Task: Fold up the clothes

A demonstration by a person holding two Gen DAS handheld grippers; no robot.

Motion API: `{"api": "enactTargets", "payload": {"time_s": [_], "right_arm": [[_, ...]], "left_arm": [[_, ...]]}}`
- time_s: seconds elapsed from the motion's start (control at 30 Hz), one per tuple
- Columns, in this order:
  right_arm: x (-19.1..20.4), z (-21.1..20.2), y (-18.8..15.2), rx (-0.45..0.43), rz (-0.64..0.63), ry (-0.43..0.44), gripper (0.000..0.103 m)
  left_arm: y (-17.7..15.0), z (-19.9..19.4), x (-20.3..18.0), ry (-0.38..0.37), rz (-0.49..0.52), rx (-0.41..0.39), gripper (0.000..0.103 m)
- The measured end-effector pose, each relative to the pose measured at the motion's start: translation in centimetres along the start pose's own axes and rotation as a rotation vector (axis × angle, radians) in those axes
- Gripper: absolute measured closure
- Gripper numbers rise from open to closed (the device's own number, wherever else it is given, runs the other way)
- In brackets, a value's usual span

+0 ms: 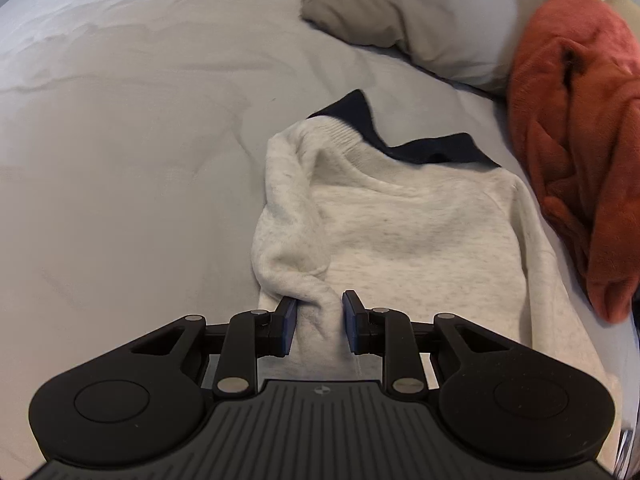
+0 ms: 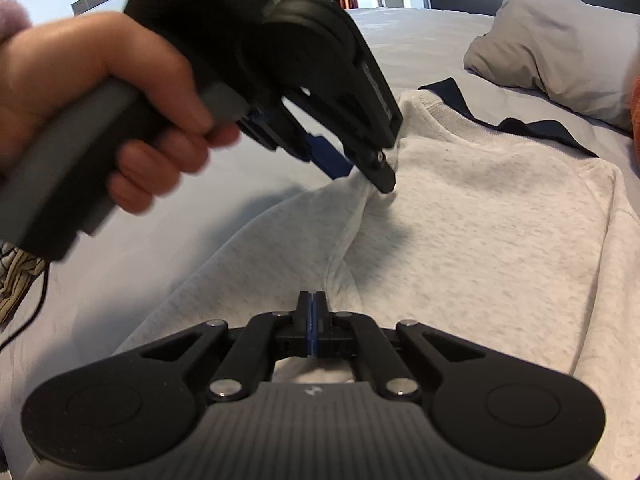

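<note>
A light grey sweatshirt [image 1: 400,224] with a dark navy collar [image 1: 424,148] lies on the grey bed sheet [image 1: 120,140]. My left gripper [image 1: 320,304] is shut on a bunched fold of its sleeve, held between the blue pads [image 1: 289,320]. In the right wrist view the left gripper [image 2: 368,176] pinches that fold and lifts it over the sweatshirt [image 2: 480,220]. My right gripper [image 2: 312,304] has its jaws pressed together on the sweatshirt's near edge, which hangs under it.
A grey pillow [image 1: 420,12] lies at the head of the bed. A rust-orange garment [image 1: 580,120] is heaped at the right. A striped cloth and a cable [image 2: 20,280] lie at the bed's left edge.
</note>
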State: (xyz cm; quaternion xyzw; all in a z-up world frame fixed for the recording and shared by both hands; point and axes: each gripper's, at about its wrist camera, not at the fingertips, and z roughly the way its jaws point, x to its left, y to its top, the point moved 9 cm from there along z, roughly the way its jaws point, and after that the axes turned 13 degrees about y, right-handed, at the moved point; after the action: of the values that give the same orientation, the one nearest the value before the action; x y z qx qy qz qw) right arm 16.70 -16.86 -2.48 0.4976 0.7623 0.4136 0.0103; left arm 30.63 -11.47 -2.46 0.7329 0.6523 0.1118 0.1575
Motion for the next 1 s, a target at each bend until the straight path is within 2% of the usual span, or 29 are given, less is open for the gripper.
{"api": "enactTargets", "payload": {"time_s": [0.13, 0.17, 0.2, 0.23, 0.27, 0.4, 0.53, 0.77, 0.87, 1.0], "right_arm": [[0.5, -1.9, 0.4, -0.022, 0.019, 0.001, 0.097], [0.5, -2.7, 0.4, -0.037, 0.024, -0.008, 0.093], [0.5, -3.8, 0.4, -0.056, 0.032, -0.023, 0.076], [0.5, -5.2, 0.2, -0.082, 0.046, -0.047, 0.061], [0.6, -6.6, -0.1, -0.107, 0.061, -0.076, 0.041], [2.0, -11.4, -3.1, -0.155, 0.092, -0.157, 0.042], [4.0, -14.6, -7.2, -0.126, 0.121, -0.198, 0.042], [8.1, -20.3, -14.8, 0.013, 0.083, -0.257, 0.041], [8.1, -22.6, -17.7, 0.081, 0.099, -0.275, 0.04], [7.2, -25.2, -20.5, 0.113, 0.137, -0.297, 0.039]], "left_arm": [[0.4, -2.3, -0.2, 0.021, 0.037, -0.033, 0.079], [0.5, -3.1, -0.2, 0.029, 0.053, -0.05, 0.073], [0.5, -4.0, -0.3, 0.032, 0.065, -0.069, 0.062], [0.5, -4.9, -0.3, 0.029, 0.069, -0.088, 0.057], [0.3, -5.8, -0.5, 0.022, 0.07, -0.107, 0.055], [-1.3, -8.6, -2.5, -0.028, 0.118, -0.122, 0.055], [-3.8, -11.0, -5.9, -0.071, 0.195, -0.115, 0.055], [-9.7, -14.1, -12.3, -0.089, 0.332, -0.085, 0.055], [-12.3, -14.7, -15.4, -0.103, 0.382, -0.06, 0.055], [-14.9, -14.6, -20.1, -0.111, 0.428, -0.029, 0.055]]}}
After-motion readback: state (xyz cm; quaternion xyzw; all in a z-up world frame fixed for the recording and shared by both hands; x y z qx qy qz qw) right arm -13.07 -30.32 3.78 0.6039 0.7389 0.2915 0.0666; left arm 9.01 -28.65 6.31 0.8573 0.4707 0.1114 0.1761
